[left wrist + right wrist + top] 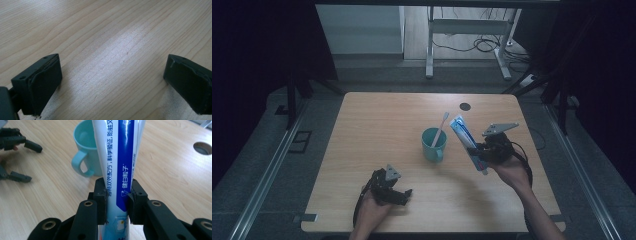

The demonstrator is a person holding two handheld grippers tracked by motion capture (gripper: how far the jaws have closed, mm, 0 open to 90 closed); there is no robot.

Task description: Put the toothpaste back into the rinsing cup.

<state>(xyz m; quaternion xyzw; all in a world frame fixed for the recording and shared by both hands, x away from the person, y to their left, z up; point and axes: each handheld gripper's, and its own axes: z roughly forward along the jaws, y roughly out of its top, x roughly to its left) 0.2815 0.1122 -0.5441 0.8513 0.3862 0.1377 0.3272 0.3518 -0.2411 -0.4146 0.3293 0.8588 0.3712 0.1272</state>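
A white and blue toothpaste tube (466, 140) (120, 157) is held off the table, tilted, right of a teal mug (433, 144) (86, 152). My right gripper (484, 149) (117, 195) is shut on the tube's lower part, both pads pressing its sides. A toothbrush (441, 129) stands in the mug, leaning right. My left gripper (404, 196) (112, 80) rests low over the bare wood near the table's front edge, its jaws wide apart with nothing between them. It also appears at the left edge of the right gripper view.
The wooden table (377, 125) has a dark round hole (465, 106) (203, 147) near its far edge. Beyond it stand a white table frame (467, 30) and cables on the floor.
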